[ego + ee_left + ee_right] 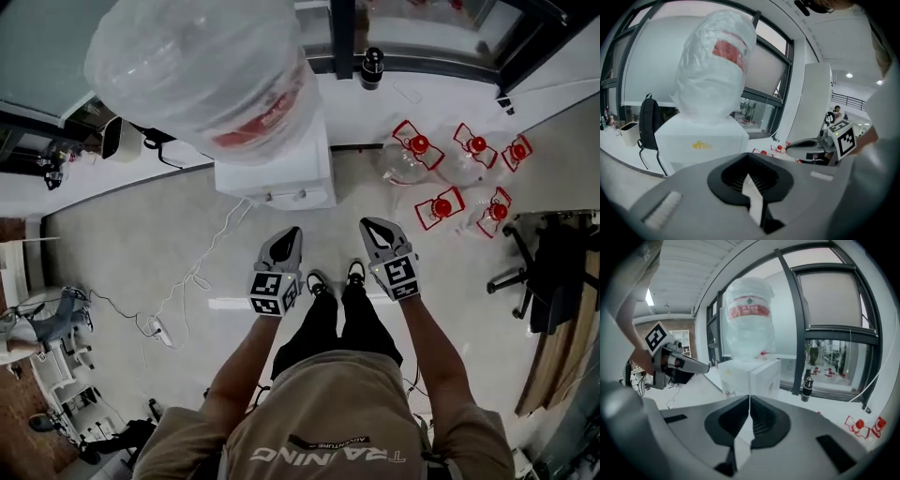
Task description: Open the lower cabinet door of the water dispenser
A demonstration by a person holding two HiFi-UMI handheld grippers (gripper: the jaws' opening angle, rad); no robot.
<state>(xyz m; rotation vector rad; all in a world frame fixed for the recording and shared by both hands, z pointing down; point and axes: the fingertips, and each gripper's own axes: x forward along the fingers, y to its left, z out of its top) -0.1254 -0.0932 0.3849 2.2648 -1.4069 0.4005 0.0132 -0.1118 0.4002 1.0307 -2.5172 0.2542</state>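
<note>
White water dispenser (pixel 281 176), plastic-wrapped bottle (pixel 197 66) on top, left gripper (pixel 291 234) and right gripper (pixel 372 227) in front of it, not touching, both jaws pressed together, empty.

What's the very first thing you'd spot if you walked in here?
The huge plastic-wrapped water bottle with a red label, sitting on top of the white water dispenser. Next, the clear jugs with red handles on the floor to its right in the head view.
</note>
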